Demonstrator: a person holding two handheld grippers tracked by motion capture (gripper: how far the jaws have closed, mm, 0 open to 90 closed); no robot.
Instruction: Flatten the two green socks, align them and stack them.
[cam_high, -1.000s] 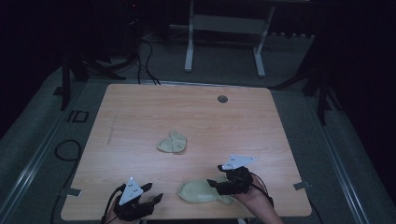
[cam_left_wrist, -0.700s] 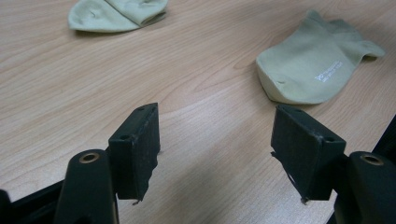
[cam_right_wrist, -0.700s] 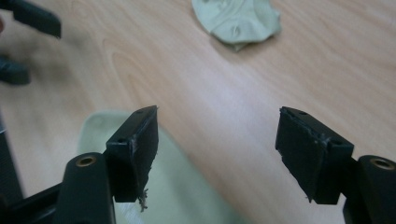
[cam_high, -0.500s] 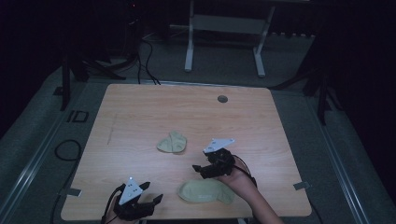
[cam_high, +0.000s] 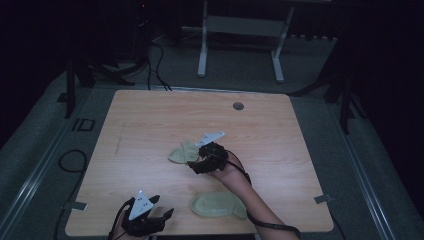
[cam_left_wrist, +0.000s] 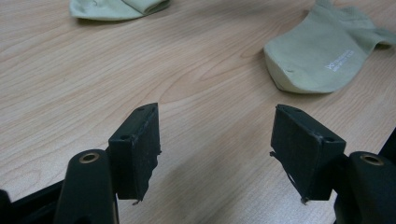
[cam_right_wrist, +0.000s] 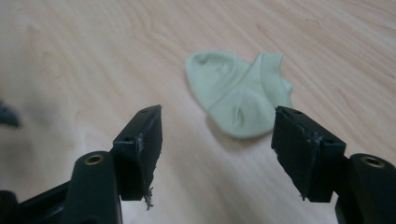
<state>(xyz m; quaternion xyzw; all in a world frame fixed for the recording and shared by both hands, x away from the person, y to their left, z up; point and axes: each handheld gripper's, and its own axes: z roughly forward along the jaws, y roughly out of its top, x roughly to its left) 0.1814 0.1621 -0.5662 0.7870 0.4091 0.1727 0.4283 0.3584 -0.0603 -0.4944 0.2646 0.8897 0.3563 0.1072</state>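
Right gripper (cam_high: 194, 161) nears the folded sock (cam_high: 181, 152) at mid-tabletop.

Its jaws, spread with nothing between them, have just been closing a little; in the right gripper view the sock (cam_right_wrist: 238, 98) lies just ahead, its long axis slanting across the gap. The left gripper (cam_high: 161, 206) waits, jaws apart and bare, at the near left corner. The flat sock (cam_high: 216, 204) at the near edge is partly hidden by the forearm.

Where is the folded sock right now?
In the high view the folded sock lies near the middle of the table, just left of the right gripper; the flat sock lies nearer the front edge.
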